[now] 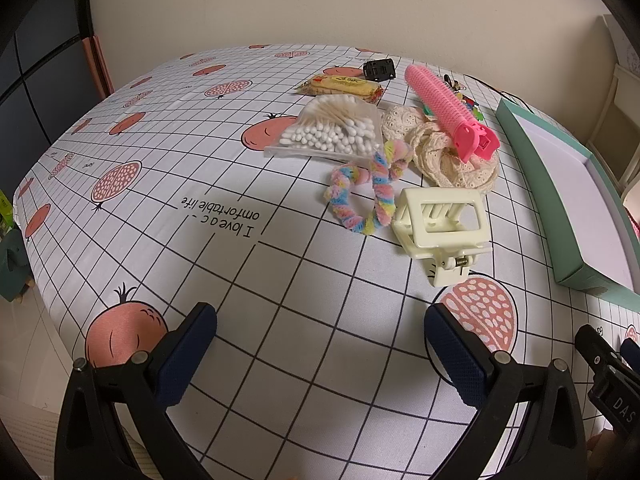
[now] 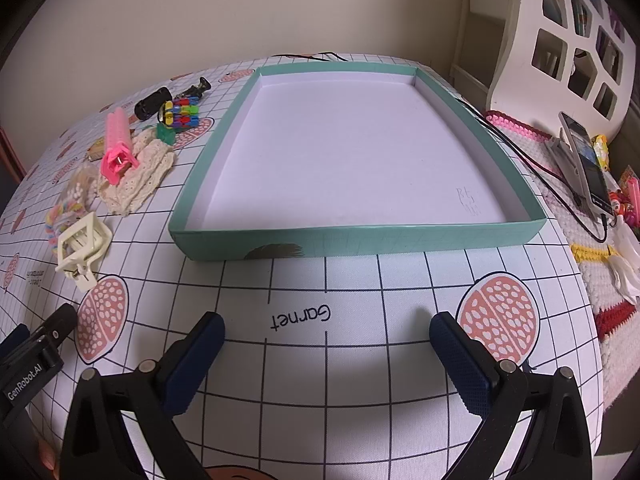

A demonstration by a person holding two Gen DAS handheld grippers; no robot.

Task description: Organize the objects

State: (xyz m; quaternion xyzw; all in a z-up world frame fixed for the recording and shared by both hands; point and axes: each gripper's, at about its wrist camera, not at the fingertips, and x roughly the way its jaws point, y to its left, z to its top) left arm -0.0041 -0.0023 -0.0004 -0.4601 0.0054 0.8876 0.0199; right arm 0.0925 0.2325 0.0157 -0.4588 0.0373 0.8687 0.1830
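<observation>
Both grippers, left gripper (image 1: 320, 350) and right gripper (image 2: 326, 354), hover over the grid-patterned fruit-print tablecloth (image 1: 224, 264) with their blue-padded fingers (image 1: 188, 354) spread wide apart and gripping nothing. Only the right wrist view shows the whole shallow teal cardboard box with a white floor (image 2: 400, 242), lying straight ahead of the right fingers, with a phone on a stand (image 2: 586, 168) off beyond their right side. Only the left wrist view shows clearly, ahead and right of the left fingers, the cream lace fabric (image 1: 440, 160), pink hair roller (image 1: 448, 108), bag of cotton swabs (image 1: 328, 130), cream plastic claw clip (image 1: 438, 226), pastel fuzzy twisted tie (image 1: 364, 192) and wrapped biscuit packet (image 1: 344, 85).
</observation>
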